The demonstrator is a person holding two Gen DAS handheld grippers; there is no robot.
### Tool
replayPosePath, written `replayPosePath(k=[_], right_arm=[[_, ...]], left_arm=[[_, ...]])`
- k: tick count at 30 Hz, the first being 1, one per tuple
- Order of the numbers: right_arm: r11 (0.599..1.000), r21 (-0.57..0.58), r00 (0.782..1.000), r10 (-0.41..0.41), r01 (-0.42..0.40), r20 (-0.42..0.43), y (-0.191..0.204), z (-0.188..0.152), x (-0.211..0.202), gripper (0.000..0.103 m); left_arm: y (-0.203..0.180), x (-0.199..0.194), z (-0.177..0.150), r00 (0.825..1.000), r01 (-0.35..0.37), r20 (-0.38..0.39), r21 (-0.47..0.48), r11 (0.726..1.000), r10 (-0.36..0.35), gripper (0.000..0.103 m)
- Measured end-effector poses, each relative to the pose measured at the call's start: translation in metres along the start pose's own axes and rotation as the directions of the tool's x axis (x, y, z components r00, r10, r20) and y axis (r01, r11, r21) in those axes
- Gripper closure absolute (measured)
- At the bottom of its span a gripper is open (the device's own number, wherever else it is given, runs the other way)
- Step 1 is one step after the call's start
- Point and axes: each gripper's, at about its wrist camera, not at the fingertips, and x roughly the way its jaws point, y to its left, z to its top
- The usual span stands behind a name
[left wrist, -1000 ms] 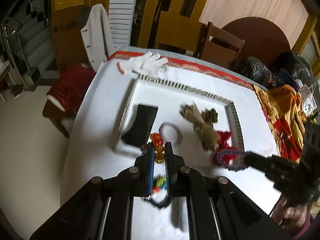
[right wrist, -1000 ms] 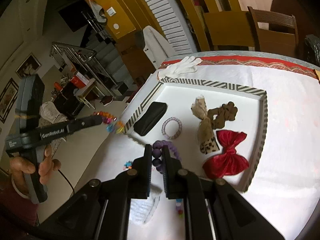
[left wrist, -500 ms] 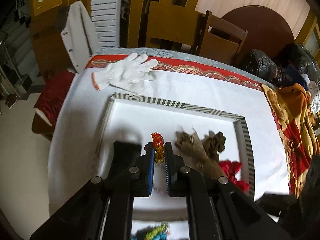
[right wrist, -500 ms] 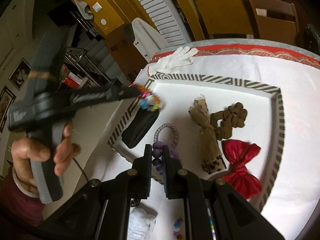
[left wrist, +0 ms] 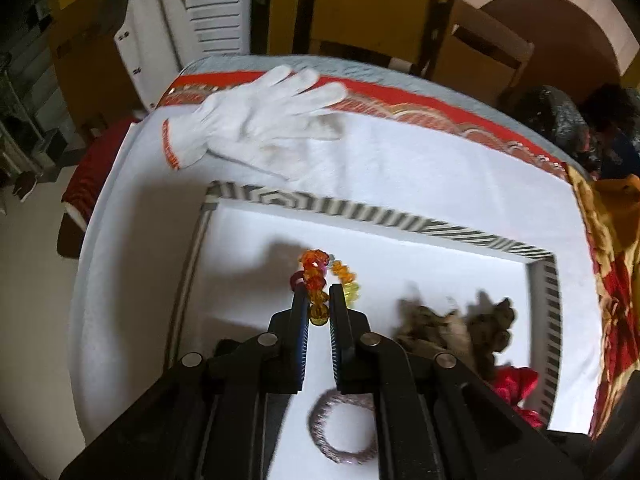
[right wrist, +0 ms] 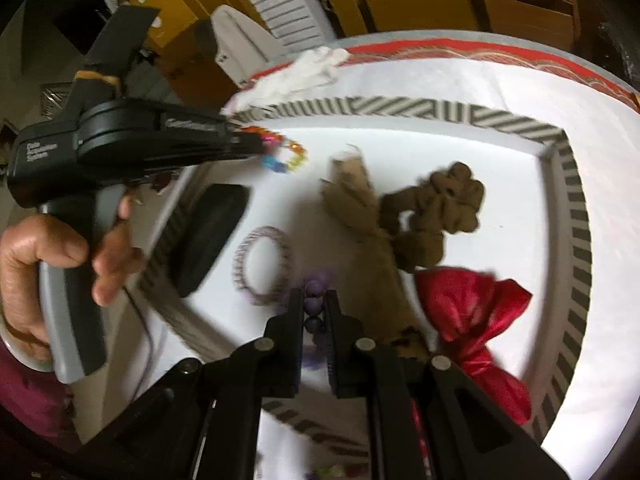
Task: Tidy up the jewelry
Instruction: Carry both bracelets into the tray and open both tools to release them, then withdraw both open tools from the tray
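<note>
My left gripper (left wrist: 319, 298) is shut on a bracelet of orange, red and yellow beads (left wrist: 316, 276), which hangs over the far left part of a white tray with a striped rim (left wrist: 360, 212). In the right wrist view that same left gripper (right wrist: 256, 146) reaches in from the left with the multicoloured bracelet (right wrist: 286, 156) at its tip. My right gripper (right wrist: 313, 300) is shut on a purple bead bracelet (right wrist: 314, 304) above the tray's near part. A thin pink-grey bracelet (right wrist: 262, 266) lies on the tray floor.
In the tray lie a black case (right wrist: 210, 236), a brown scrunchie (right wrist: 436, 208), a tan leopard bow (right wrist: 360, 208) and a red bow (right wrist: 472, 312). A white glove (left wrist: 256, 120) rests beyond the tray. Wooden chairs (left wrist: 472, 44) stand behind the table.
Both grippers have moved forward and down over the tray with their bracelets still held. The left one went from the table's near edge to the tray's far left part.
</note>
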Motion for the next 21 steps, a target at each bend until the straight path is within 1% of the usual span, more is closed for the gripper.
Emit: replayPosePath(k=[3,4,5,6,7,8,10,15,16,17,19,21], right_arm=[[0.999,0.010,0.999,-0.037,0.037,-0.008,-0.005,0.000,0.007,0.093],[0.999,0.011,0.999,-0.045,0.045,-0.010,-0.006,-0.001,0.008,0.090],[0.998,0.010,0.998,-0.055,0.055,-0.013,-0.006,-0.002,0.009,0.084],[0.998,0.002,0.998,-0.063,0.063,-0.015,-0.004,-0.002,0.008,0.080],[0.998,-0.006,0.997,-0.069,0.069,-0.015,-0.003,-0.003,0.008,0.072],[0.997,-0.017,0.997,-0.075,0.075,-0.015,-0.001,-0.004,0.007,0.065],[0.997,-0.036,0.997,-0.071,0.071,-0.007,0.003,-0.006,0.002,0.061],[0.995,-0.065,0.997,-0.070,0.072,0.039,0.012,-0.011,-0.018,0.060],[0.995,-0.066,0.996,-0.066,0.069,0.051,0.014,-0.012,-0.024,0.059],[0.995,-0.069,0.996,-0.067,0.072,0.065,0.015,-0.013,-0.030,0.056],[0.992,-0.080,0.991,-0.090,0.098,0.102,0.017,-0.015,-0.042,0.050],[0.989,-0.081,0.985,-0.110,0.122,0.136,0.018,-0.018,-0.054,0.048]], left_arm=[[0.008,0.006,-0.001,1.000,-0.015,-0.012,-0.021,1.000,0.014,0.086],[0.011,0.006,-0.002,1.000,-0.014,-0.013,-0.026,1.000,0.013,0.083],[0.012,0.006,-0.002,1.000,-0.012,-0.013,-0.030,0.999,0.012,0.080],[0.014,0.005,-0.003,1.000,-0.009,-0.012,-0.034,0.999,0.008,0.072],[0.015,0.002,-0.005,1.000,0.003,-0.005,-0.037,0.999,-0.003,0.063],[0.015,0.000,-0.006,1.000,0.011,0.001,-0.039,0.999,-0.011,0.062],[0.015,-0.008,-0.009,1.000,0.009,0.016,-0.034,0.999,-0.008,0.060],[0.009,-0.034,-0.024,0.999,-0.007,0.048,-0.007,1.000,0.007,0.060],[0.007,-0.043,-0.030,0.998,-0.015,0.064,0.001,1.000,0.015,0.060],[0.006,-0.048,-0.033,0.997,-0.024,0.077,0.002,1.000,0.023,0.060],[0.003,-0.062,-0.043,0.994,-0.036,0.099,-0.001,0.999,0.036,0.060],[0.002,-0.073,-0.052,0.992,-0.043,0.117,-0.009,0.999,0.043,0.060]])
